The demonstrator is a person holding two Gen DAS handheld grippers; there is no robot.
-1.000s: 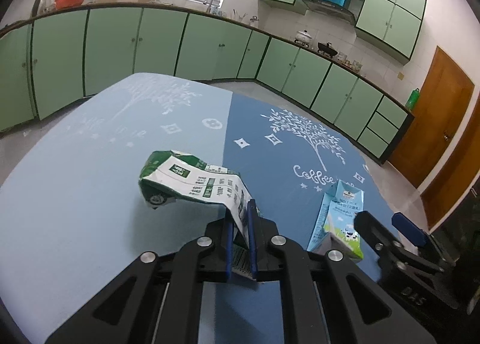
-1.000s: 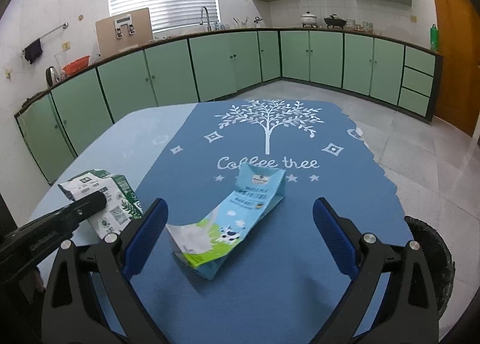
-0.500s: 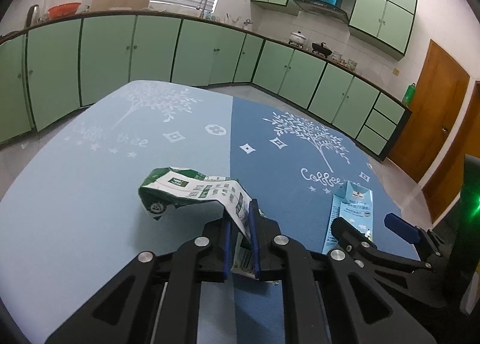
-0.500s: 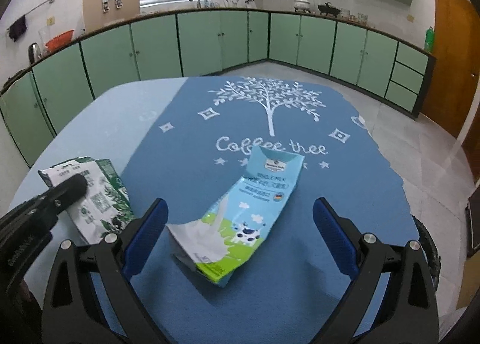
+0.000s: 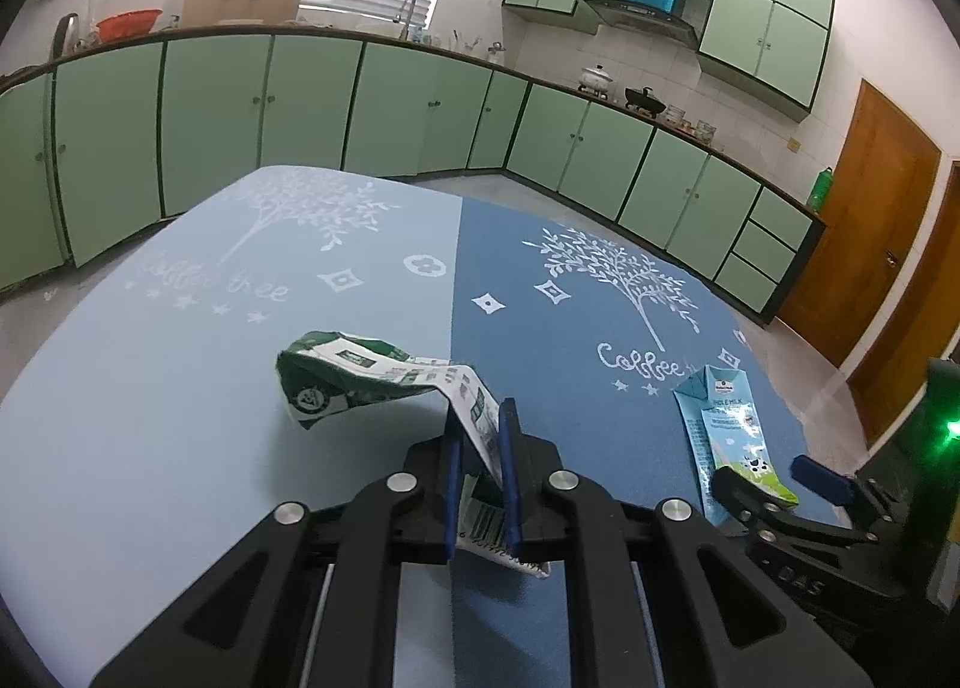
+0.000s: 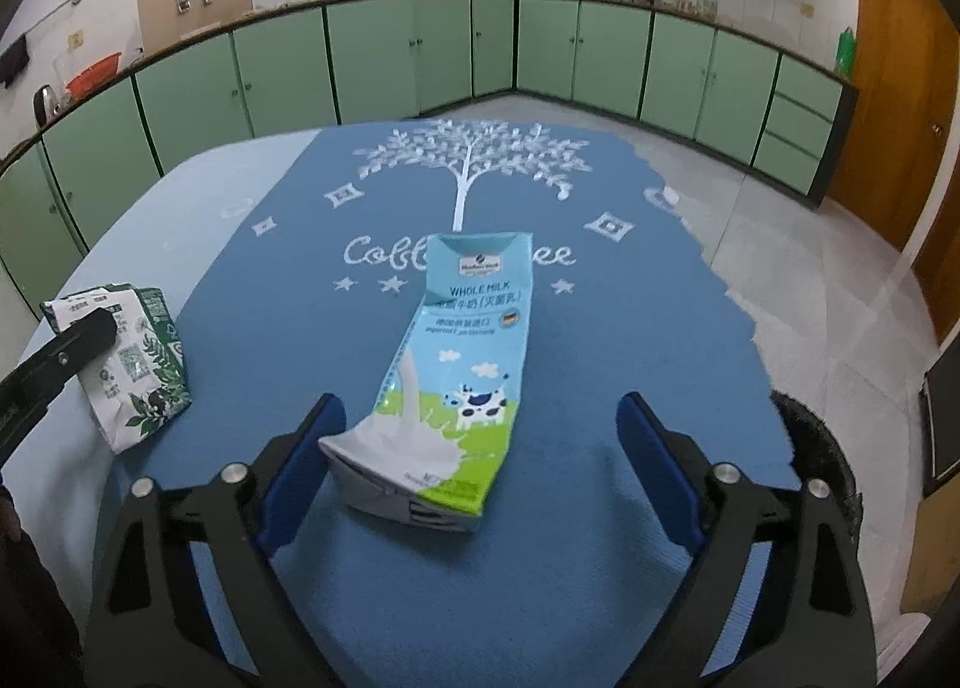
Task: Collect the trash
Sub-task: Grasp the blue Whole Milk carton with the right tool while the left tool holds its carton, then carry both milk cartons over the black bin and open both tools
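Observation:
A crumpled green and white carton (image 5: pixel 366 376) is pinched at its near end by my left gripper (image 5: pixel 480 448), which is shut on it; the rest of it droops forward over the light blue half of the tablecloth (image 5: pixel 150 418). In the right wrist view the same green carton (image 6: pixel 132 364) sits at the left under a left finger. A flattened blue whole-milk carton (image 6: pixel 456 364) lies on the dark blue half. My right gripper (image 6: pixel 480 418) straddles its near end, jaws wide and closing, pads not touching it. The left wrist view shows that blue carton (image 5: pixel 726 430) at the right.
A dark round bin (image 6: pixel 822 448) stands on the floor past the table's right edge. Green kitchen cabinets (image 5: pixel 300 105) run along the back walls, and a brown door (image 5: pixel 870 220) is at the right. The table's right edge (image 6: pixel 738 304) drops to a tiled floor.
My right gripper has come forward and down over the blue milk carton, which now lies between its fingers. The left gripper keeps its grip on the green carton in the same place.

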